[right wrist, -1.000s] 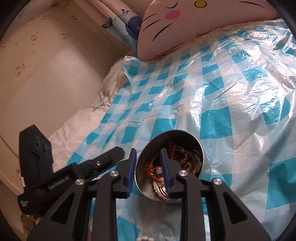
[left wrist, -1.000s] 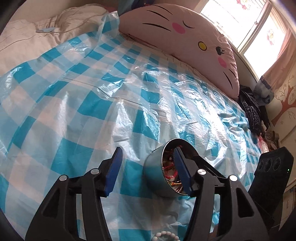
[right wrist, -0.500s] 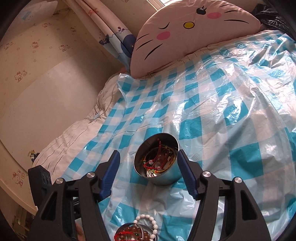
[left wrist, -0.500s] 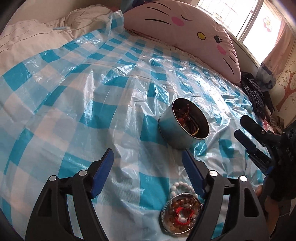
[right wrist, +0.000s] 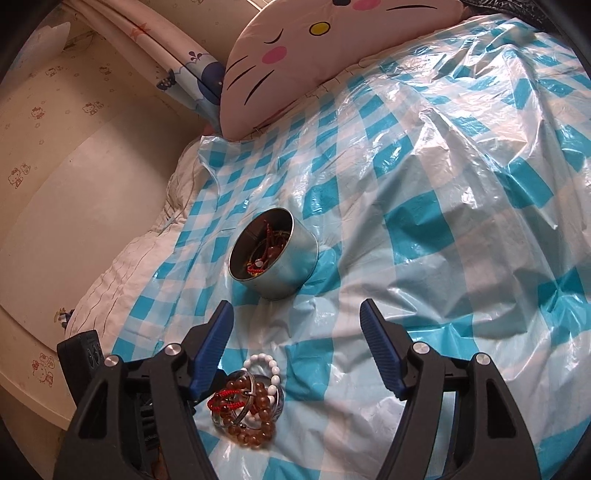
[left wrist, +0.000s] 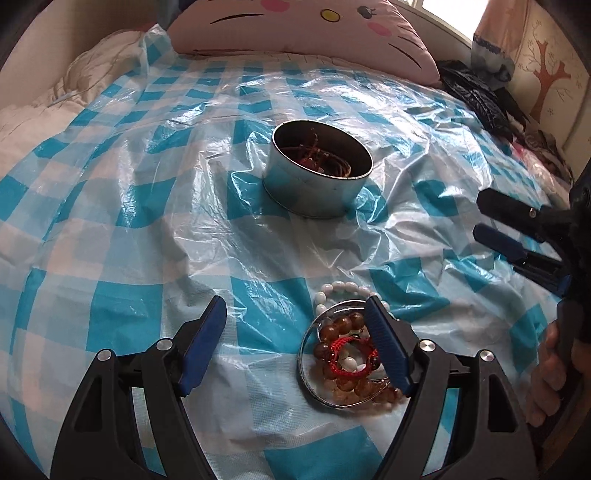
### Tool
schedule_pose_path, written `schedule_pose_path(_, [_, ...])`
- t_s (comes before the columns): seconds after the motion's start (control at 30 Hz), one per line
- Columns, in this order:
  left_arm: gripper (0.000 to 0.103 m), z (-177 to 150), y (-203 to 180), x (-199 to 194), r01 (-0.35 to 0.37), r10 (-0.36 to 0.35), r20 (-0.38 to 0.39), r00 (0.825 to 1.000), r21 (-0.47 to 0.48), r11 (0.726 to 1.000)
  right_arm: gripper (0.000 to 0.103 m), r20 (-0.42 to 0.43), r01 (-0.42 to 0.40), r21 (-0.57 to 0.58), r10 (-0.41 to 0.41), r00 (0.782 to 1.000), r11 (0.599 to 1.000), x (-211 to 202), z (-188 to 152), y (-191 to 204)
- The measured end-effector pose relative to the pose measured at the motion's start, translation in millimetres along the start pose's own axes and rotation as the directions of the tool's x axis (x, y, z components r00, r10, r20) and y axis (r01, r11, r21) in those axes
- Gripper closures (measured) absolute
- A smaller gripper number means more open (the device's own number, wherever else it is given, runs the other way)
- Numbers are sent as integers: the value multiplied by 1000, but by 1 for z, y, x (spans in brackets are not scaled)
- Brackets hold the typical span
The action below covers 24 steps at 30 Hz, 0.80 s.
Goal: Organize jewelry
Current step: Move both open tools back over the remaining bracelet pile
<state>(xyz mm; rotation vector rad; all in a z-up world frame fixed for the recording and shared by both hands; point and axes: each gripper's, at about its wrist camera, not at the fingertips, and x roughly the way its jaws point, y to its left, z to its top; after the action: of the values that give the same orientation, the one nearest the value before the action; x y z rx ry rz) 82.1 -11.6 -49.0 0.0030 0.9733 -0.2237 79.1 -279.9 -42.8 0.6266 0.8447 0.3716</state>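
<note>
A bed is covered by a crinkly plastic sheet (left wrist: 122,206) with blue and white squares. At the 12 o'clock edge of the left wrist view, a big pink cat-face pillow (left wrist: 295,26) is leaned at the head of the bed.

A round silver tin (left wrist: 319,173) is set upright on the sheet, a little above the middle of the left view. Red cords and thin rings are seen inside it. In the right wrist view the tin (right wrist: 275,254) is seen near the middle.

The left gripper (left wrist: 295,343) is held wide open, and its jaws have just been opening. Nothing is pinched by it. The right gripper (right wrist: 295,347) is held wide open too, and its jaws have just been opening as well. Only bare sheet is seen between its fingers. In the left view it is seen again at 3 o'clock.

A small pile of jewelry (left wrist: 347,358) is laid on the sheet at about 5 o'clock in the left view, just inside the left gripper's right finger and partly hidden by it. In the pile, brown beads, a red string bracelet and a shiny ring are seen. A white bead bracelet (left wrist: 332,291) is tucked at its 12 o'clock side. In the right view the pile (right wrist: 245,402) is found at 7 o'clock, well apart from the tin.
</note>
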Motion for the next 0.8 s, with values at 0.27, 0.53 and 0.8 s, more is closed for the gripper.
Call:
schedule_pose_path(0.27, [45,15,-4,24,-125,125,-29,992,5,992,30,-18,-2,-17,2,1000,1000,6,1,4])
schedule_pose_path(0.53, [55,22,35,19,-132,134,-2,991,-168,977,30,-104,18,-123,-31,994,992,24,-7,20])
schedule_pose_path(0.8, [58,19,27,27,-55,52,-27,998,-139,989,30,-236,17,-400,-121,964,917,56,-42,63])
